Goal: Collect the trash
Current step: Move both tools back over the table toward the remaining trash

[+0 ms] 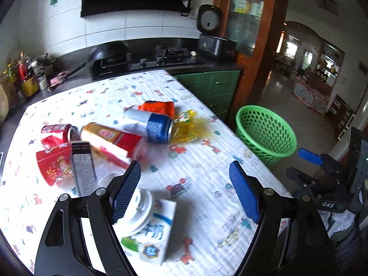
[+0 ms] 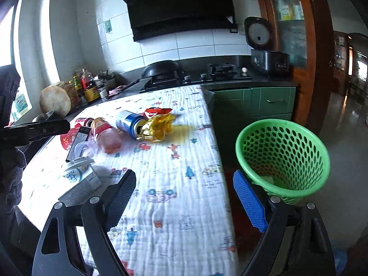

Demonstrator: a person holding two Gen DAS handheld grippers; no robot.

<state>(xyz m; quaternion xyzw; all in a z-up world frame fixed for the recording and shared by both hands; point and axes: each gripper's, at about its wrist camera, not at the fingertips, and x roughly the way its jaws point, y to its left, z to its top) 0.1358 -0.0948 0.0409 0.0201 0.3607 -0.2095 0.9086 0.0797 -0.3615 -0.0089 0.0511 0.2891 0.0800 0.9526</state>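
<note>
Left gripper [image 1: 185, 191] gapes above milk carton [image 1: 156, 234].

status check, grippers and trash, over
Left gripper open, empty. Right gripper open, empty. Cans, wrappers, milk carton on table; green basket beside it. Path clear.

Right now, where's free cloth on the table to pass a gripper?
Free: the near right strip of the tablecloth along the edge by the green basket, and the far end toward the stove. Crowded: the left middle, from the milk carton to the blue can.
</note>
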